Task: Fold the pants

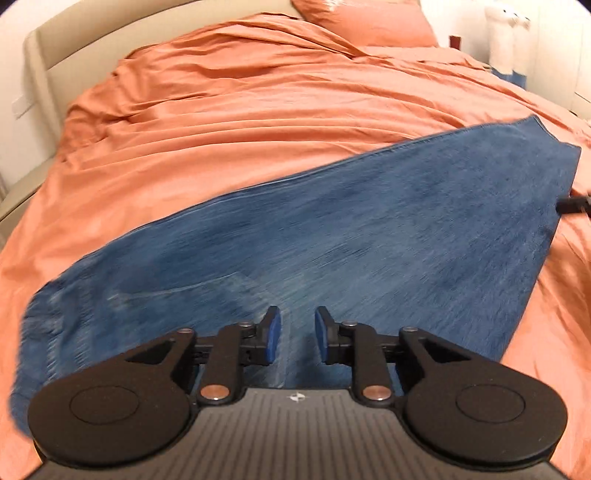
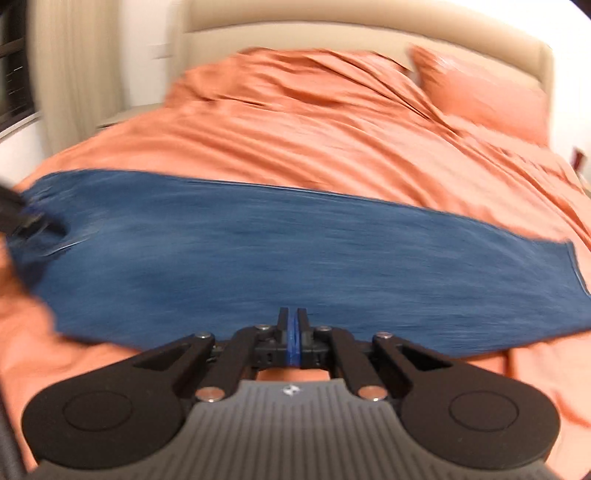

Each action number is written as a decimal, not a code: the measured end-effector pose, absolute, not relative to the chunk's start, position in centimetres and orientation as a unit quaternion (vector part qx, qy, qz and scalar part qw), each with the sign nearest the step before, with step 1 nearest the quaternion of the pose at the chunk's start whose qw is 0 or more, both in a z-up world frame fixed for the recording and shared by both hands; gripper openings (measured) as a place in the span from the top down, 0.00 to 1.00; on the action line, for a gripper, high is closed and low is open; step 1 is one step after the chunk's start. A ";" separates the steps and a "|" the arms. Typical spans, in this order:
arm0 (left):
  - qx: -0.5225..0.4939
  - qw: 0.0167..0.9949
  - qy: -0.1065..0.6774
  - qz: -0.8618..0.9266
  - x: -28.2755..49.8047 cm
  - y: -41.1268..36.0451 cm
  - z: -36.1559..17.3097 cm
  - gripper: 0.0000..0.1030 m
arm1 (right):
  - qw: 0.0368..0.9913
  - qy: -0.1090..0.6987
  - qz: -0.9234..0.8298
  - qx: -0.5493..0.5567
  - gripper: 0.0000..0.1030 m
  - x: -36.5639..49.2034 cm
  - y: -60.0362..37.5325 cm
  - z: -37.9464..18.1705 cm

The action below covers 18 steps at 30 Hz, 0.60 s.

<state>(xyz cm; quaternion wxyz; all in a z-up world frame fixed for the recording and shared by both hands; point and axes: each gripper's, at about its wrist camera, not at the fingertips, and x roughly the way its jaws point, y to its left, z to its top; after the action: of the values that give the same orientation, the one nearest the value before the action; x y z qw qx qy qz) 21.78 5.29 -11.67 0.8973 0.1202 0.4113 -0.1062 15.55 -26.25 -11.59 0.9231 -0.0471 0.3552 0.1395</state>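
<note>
Blue denim pants (image 1: 332, 236) lie flat across the orange duvet (image 1: 229, 122), folded lengthwise into 1 long band, waist end toward 8 o'clock and hem toward 2 o'clock in the left wrist view. Left gripper (image 1: 297, 334) hovers over the waist area, fingers narrowly apart, nothing between the pads. Right gripper (image 2: 292, 332) sits at the band's near edge, fingers pressed together, empty. Orange pillow (image 2: 484, 92) at 1 o'clock against the beige headboard (image 2: 369, 33). Both views blurred.

Blue pants (image 1: 332, 236) across an orange duvet (image 1: 221, 129).
Left gripper (image 1: 297, 336) at six o'clock, jaws parted above the denim, nothing between them.
</note>
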 end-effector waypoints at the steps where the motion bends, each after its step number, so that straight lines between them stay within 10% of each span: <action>1: 0.119 0.895 0.415 -0.107 22.6 4.8 -12.2 0.70 | 0.923 0.362 0.123 -0.050 1.00 16.8 -27.3 -11.9; 18: 0.150 0.895 0.415 -0.060 35.5 2.1 -17.0 0.85 | 0.903 0.417 0.074 -0.064 1.00 34.7 -31.7 -17.0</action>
<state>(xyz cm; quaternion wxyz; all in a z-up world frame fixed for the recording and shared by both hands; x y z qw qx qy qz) 35.46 2.13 -17.00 0.8955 0.1504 0.4147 -0.0596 34.73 -31.68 -16.96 0.9034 -0.0639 0.4175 0.0739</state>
